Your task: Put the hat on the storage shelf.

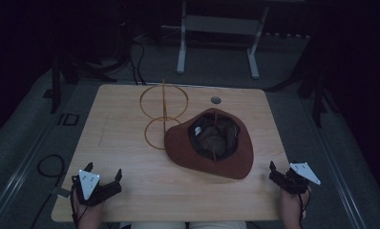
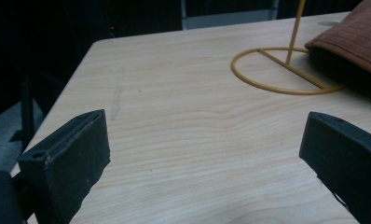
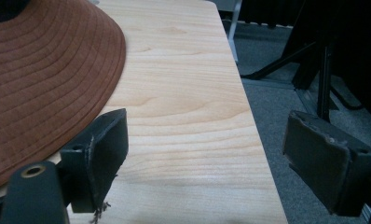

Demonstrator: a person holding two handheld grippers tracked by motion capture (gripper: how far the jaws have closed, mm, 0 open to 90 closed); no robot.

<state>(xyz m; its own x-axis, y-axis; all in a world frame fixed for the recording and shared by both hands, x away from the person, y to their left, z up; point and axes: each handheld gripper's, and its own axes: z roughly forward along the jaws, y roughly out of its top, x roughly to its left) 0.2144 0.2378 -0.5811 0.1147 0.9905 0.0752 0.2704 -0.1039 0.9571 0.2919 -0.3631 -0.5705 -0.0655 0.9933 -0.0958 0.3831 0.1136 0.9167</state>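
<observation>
While both grippers sit idle at the near edge of the counter [image 1: 131,191], high view first: brown hat [image 1: 209,143] lies crown-down, opening up, right of the counter's centre, brim draped partly over the base ring of a yellow wire stand [image 1: 162,114]. Stand has a thin upright rod, one ring flat on the counter and one ring up top. Left gripper [image 1: 102,183] is at the near-left corner, right gripper [image 1: 279,172] at the near-right edge, both with jaws spread wide, nothing between them, well apart from the hat.

Left gripper view: jaws wide, bare counter between them. Pale wood-grain laminate, smooth, low friction. Stand's base ring [image 2: 286,70] and rod are ahead on the right, hat brim [image 2: 356,39] overlapping the ring.

Right gripper view: jaws wide, empty. Hat brim [image 3: 44,84] is just beside the left-hand jaw, soft suede-like fabric with concentric stitched ridges, floppy. Counter's right edge runs between the jaws, grey carpet floor [image 3: 286,116] beyond.

Risks, my read:
- Brim is limp, so a one-sided pinch likely folds it and the hat sags or slips.
- Brim sits on the wire stand; lifting or dragging the hat could snag it and tip the light stand.
- Slick counter means a push slides the hat instead of getting a jaw under it.
</observation>
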